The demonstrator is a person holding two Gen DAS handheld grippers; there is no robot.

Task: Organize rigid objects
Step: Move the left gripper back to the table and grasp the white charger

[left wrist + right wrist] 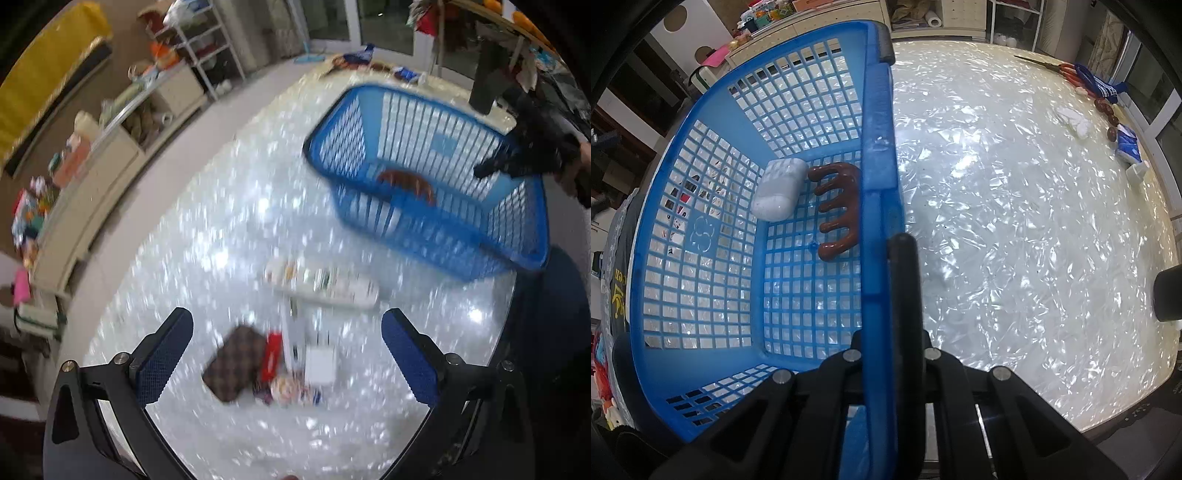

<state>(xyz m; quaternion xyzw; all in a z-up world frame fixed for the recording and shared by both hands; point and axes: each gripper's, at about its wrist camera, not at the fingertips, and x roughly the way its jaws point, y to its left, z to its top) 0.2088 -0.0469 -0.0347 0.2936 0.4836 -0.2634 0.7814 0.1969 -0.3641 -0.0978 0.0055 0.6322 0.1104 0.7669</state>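
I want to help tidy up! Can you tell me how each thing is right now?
Blue plastic lattice basket: upright on the table, rim clamped by the right hand-held gripper.
Brown wooden wavy comb: lying inside the basket.
White speckled oblong case: inside the basket, beside the comb.
Left hand-held gripper: open, empty.
Brown checkered wallet: flat on the table, outside the basket.

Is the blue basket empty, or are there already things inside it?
Not empty. The blue basket already holds two things on its floor: a brown wooden comb and a white case, lying side by side.
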